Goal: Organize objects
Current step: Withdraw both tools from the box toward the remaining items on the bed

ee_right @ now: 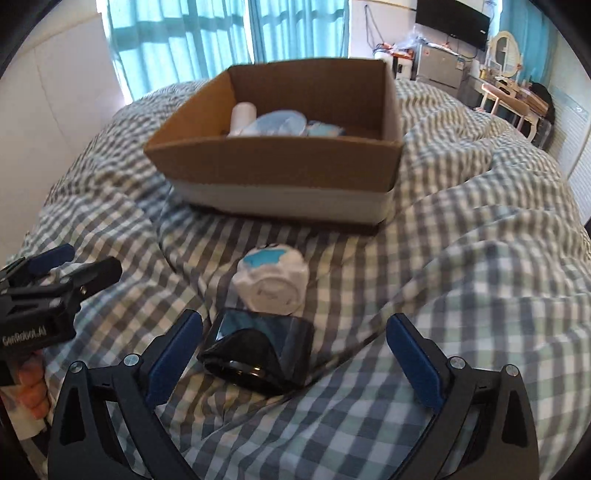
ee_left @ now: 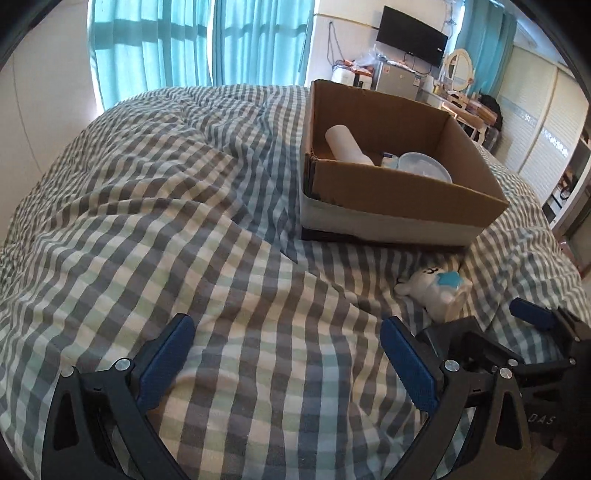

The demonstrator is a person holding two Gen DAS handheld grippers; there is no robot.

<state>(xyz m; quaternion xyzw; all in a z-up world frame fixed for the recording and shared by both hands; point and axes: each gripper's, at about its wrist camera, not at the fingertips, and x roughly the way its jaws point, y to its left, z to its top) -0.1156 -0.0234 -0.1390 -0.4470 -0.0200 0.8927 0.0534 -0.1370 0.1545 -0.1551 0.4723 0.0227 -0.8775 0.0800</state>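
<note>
An open cardboard box stands on the checked bed cover. It holds a white cylinder and pale blue plastic items. A white plush toy with a blue patch lies in front of the box. A glossy black object lies just before the toy, between the open jaws of my right gripper, closer to its left finger. My left gripper is open and empty over bare cover, left of the right gripper.
The rumpled checked duvet covers the whole bed. Blue curtains hang behind it. A wall TV, a small fridge and a dressing table stand at the far right. White cabinets line the right wall.
</note>
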